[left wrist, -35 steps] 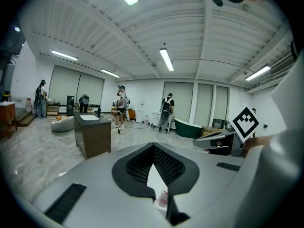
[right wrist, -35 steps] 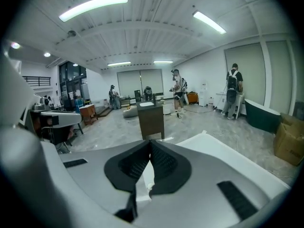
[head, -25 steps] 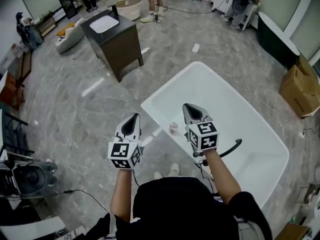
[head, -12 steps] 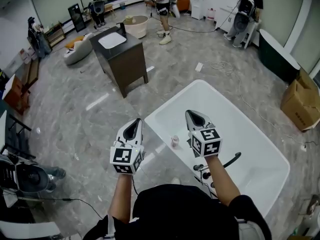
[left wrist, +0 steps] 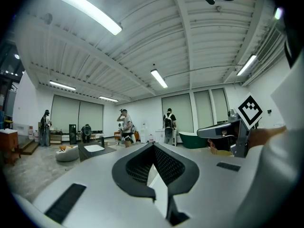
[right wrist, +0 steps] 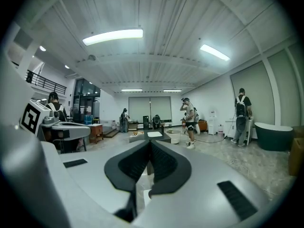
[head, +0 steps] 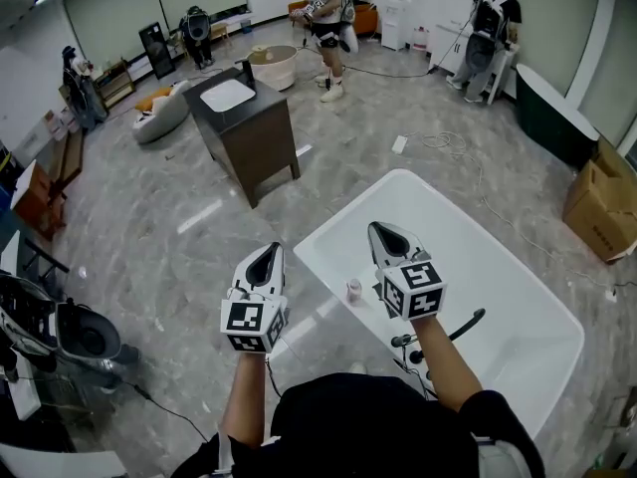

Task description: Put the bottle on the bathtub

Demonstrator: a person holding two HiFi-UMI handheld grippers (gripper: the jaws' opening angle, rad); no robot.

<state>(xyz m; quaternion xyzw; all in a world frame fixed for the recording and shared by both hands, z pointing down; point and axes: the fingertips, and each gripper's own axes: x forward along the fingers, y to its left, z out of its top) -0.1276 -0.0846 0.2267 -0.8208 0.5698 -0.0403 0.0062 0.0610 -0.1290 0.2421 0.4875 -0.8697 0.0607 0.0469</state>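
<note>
Head view: the left gripper (head: pixel 266 253) and right gripper (head: pixel 386 235) are held side by side, tips toward 12 o'clock. The small bottle (head: pixel 353 290) stands upright on the rim of the white bathtub (head: pixel 343 217). It is between the two grippers, at 9 o'clock from the right one, and touches neither. A dark cabinet (head: pixel 249 127) stands at 11 o'clock.

Left gripper view: the jaws meet at their tips with nothing between them. The right gripper shows at 3 o'clock.

Right gripper view: these jaws are also closed tip to tip and hold nothing. The cabinet lies straight ahead at 12 o'clock.
</note>
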